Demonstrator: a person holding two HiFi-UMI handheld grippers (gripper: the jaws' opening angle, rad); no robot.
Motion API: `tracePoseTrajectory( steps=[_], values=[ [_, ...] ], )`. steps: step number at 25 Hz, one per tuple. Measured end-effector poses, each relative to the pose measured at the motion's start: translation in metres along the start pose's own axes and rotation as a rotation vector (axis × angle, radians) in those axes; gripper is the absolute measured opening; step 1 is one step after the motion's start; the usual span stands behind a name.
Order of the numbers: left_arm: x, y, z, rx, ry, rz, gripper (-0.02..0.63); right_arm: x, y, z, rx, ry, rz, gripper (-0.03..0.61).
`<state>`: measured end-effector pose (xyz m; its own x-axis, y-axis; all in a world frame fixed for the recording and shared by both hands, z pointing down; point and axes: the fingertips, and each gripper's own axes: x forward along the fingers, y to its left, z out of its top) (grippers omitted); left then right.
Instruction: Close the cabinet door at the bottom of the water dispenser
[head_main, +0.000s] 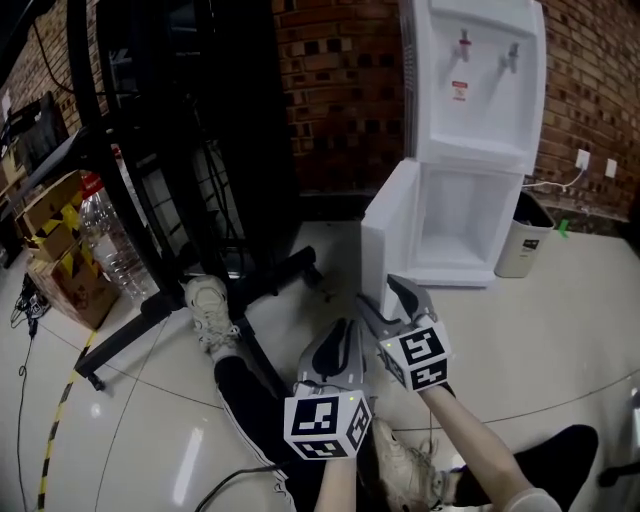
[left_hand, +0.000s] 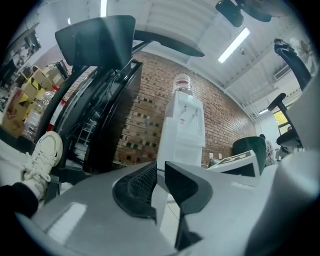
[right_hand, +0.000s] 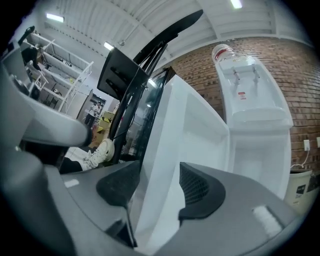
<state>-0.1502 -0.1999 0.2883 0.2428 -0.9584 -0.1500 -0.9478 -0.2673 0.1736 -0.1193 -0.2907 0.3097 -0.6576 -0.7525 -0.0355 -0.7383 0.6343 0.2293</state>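
The right gripper (head_main: 392, 300) has its jaws held wide apart, and in its own view (right_hand: 156, 185) the free edge of the white cabinet door (right_hand: 165, 150) rises straight through the gap between the two fingers (right_hand: 197, 190); whether either one actually touches the panel I cannot tell. From the head view the door (head_main: 388, 235) stands swung open at the left side of the water dispenser (head_main: 480, 90), just beyond the right gripper at about 12 o'clock, with the bare white cabinet (head_main: 465, 220) exposed at 1 o'clock. The left gripper (head_main: 340, 345) sits lower, at roughly 7 o'clock from the right one, its jaws parted only by a narrow slit and holding nothing (left_hand: 159, 180); the dispenser shows well off beyond them. A small bin (head_main: 522, 240) stands right beside the dispenser, and a white shoe (head_main: 208, 305) rests on the floor at 9 o'clock.
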Motion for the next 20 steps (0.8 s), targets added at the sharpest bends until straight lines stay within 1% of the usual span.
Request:
tracePoseTrajectory(
  steps=[4,6,9,10,12,14,16,18,20],
  values=[
    [0.007,-0.006,-0.003,0.038,0.018,-0.020,0.055,-0.029,-0.017,-0.004,0.014,0.006,-0.031,0.250],
    [0.009,-0.007,-0.005,0.048,0.021,-0.017,0.055,-0.044,-0.027,-0.005,-0.025,0.018,-0.059,0.250],
    [0.015,-0.012,-0.014,0.036,0.029,-0.001,0.055,-0.069,-0.043,-0.005,-0.111,0.034,-0.128,0.239],
    [0.018,-0.016,-0.019,0.032,0.036,-0.005,0.055,-0.077,-0.049,-0.007,-0.120,0.042,-0.154,0.232],
    [0.027,-0.029,-0.028,0.036,0.055,-0.037,0.055,-0.090,-0.062,-0.011,-0.112,0.058,-0.200,0.221],
    [0.036,-0.045,-0.033,0.071,0.070,-0.083,0.057,-0.100,-0.077,-0.016,-0.099,0.076,-0.241,0.213],
    [0.045,-0.061,-0.036,0.131,0.080,-0.121,0.057,-0.111,-0.094,-0.021,-0.081,0.093,-0.286,0.208],
    [0.054,-0.074,-0.040,0.201,0.094,-0.148,0.057,-0.121,-0.113,-0.027,-0.047,0.104,-0.335,0.204],
    [0.064,-0.085,-0.041,0.251,0.096,-0.160,0.055,-0.130,-0.133,-0.032,-0.017,0.114,-0.381,0.198]
  ],
)
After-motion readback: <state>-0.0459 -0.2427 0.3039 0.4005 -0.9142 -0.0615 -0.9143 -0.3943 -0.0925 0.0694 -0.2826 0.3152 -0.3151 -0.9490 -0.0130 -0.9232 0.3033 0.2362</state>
